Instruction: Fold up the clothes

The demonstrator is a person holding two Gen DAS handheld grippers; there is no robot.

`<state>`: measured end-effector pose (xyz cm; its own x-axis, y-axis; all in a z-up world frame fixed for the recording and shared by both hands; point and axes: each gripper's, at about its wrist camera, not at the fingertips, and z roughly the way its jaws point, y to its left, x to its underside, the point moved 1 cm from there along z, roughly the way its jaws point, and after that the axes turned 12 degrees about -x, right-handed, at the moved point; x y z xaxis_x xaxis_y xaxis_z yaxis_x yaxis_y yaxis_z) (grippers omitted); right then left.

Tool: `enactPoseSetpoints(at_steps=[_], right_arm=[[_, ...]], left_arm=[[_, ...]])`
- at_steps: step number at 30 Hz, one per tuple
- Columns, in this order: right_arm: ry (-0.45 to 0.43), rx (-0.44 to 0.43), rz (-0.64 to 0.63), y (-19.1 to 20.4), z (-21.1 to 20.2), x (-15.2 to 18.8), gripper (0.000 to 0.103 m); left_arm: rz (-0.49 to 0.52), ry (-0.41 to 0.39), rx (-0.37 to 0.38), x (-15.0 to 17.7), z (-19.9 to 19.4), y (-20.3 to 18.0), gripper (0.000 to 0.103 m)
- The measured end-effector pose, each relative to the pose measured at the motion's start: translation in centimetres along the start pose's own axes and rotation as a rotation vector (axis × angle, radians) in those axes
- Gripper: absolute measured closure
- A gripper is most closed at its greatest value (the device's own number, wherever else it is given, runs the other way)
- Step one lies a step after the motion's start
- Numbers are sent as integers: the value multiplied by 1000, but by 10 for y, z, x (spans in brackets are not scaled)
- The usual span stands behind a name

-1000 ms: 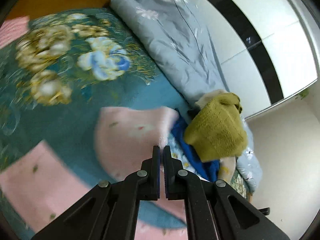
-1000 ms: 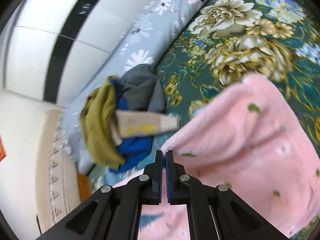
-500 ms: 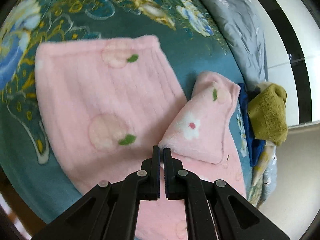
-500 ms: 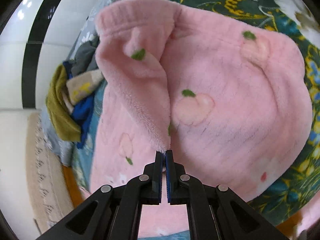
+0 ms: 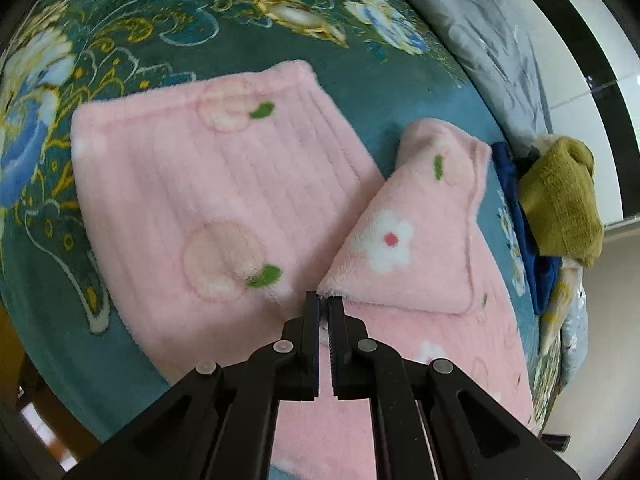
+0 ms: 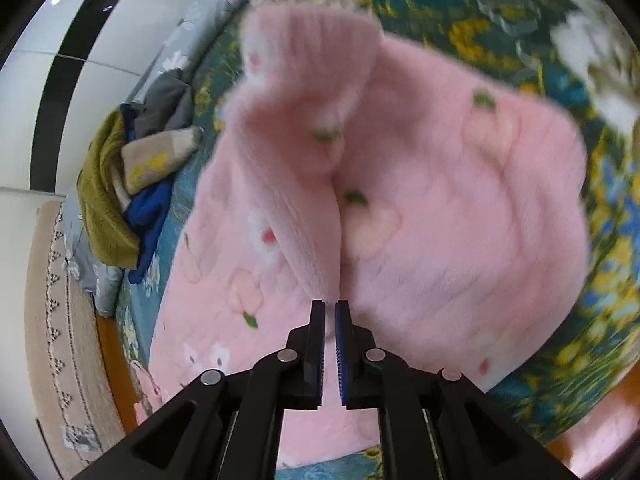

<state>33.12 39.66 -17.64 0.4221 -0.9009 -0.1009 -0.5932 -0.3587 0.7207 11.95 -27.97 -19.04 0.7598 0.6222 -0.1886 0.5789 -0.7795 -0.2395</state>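
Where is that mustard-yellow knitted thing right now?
The mustard-yellow knit lies at the right edge of the left wrist view, on a small clothes pile over a blue garment, beyond the pink fleece garment, against the grey quilt.

Left of the left claw (image 5: 324, 304), bare bedspread (image 5: 132, 32) leaves passage; to its right a clothes pile (image 5: 556, 208) and rolled quilt (image 5: 492, 28) block.

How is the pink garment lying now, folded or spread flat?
Partly folded: one corner of the pink garment is turned over onto it, held at its tip by the left gripper.
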Motion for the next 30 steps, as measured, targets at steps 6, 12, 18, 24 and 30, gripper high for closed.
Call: enactPoseSetpoints(at_steps=[6,12,18,24,30], right_arm=[[-108,1,18,18,-15,-26,48],[-104,98,72,25,-9,-43,48],[-117,155,102,30,4,-53,48],[-118,182,95,34,11,-61,48],[-114,214,94,31,14,-63,48]], left_arm=[[168,-93,-62,-6,-23,-32,85],[477,-185,-128,1,-31,-92,57],[782,-182,-272,29,-1,-133,53],[913,-187,-328,42,14,-142,50],[862,-216,-357,34,14,-137,75]])
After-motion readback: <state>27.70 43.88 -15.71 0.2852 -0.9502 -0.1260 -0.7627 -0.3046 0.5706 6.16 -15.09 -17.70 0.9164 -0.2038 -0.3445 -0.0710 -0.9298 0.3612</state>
